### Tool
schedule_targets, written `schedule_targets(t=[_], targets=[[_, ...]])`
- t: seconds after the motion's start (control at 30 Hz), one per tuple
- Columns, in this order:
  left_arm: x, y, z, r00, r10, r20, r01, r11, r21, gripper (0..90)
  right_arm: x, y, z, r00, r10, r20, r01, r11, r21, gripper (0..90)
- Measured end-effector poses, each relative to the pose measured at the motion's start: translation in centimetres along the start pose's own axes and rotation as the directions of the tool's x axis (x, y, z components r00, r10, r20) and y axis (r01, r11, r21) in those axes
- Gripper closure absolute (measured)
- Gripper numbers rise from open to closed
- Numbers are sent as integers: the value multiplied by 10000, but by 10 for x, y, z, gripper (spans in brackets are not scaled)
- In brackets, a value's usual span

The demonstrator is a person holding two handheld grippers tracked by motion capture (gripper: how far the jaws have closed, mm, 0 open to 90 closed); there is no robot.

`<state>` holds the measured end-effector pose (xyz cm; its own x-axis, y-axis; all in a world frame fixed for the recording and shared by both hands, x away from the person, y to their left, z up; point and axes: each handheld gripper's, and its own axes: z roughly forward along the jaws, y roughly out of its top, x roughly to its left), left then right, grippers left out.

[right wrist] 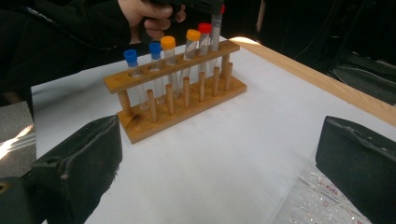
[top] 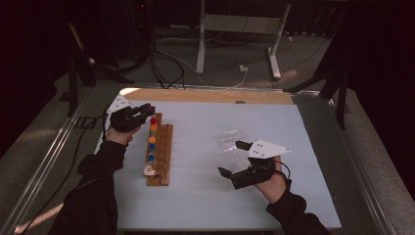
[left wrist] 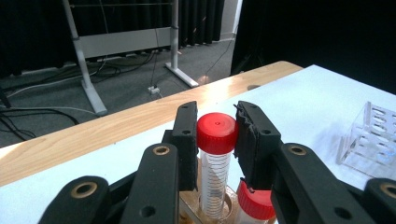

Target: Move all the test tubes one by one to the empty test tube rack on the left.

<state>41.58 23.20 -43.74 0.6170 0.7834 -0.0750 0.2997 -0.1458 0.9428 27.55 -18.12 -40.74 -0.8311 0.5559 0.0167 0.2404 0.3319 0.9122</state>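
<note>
High view: left hand-held gripper [top: 145,110] at the far end of the wooden rack [top: 164,155], on the left of the bench [top: 205,196]. Left gripper view: its jaws are closed on the red cap of 1 clear graduated tube [left wrist: 215,158], which stands upright, long axis vertical, cap up, bottom in a rack hole. The tube looks light, rigid, smooth and probably breakable; gripping at the cap or just below seems safest. Right hand-held gripper [top: 231,159] hovers wide apart, holding nothing, over a clear plastic bag [top: 231,142] on the right.
</note>
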Motion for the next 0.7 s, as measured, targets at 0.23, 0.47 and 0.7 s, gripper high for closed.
schedule_targets(t=[0.23,0.47,0.7], targets=[[1,-6,2,9999,-123,5,123,9999,63,717,0,0,-1,10000,-8,-4,8,10000,-11,8],[2,-10,6,9998,-193,25,193,9997,119,717,0,1,-1,10000,10,3,-10,10000,-7,8],[1,-15,10,10000,-93,-16,93,9997,240,717,-1,0,-1,10000,7,-23,-7,10000,21,8]])
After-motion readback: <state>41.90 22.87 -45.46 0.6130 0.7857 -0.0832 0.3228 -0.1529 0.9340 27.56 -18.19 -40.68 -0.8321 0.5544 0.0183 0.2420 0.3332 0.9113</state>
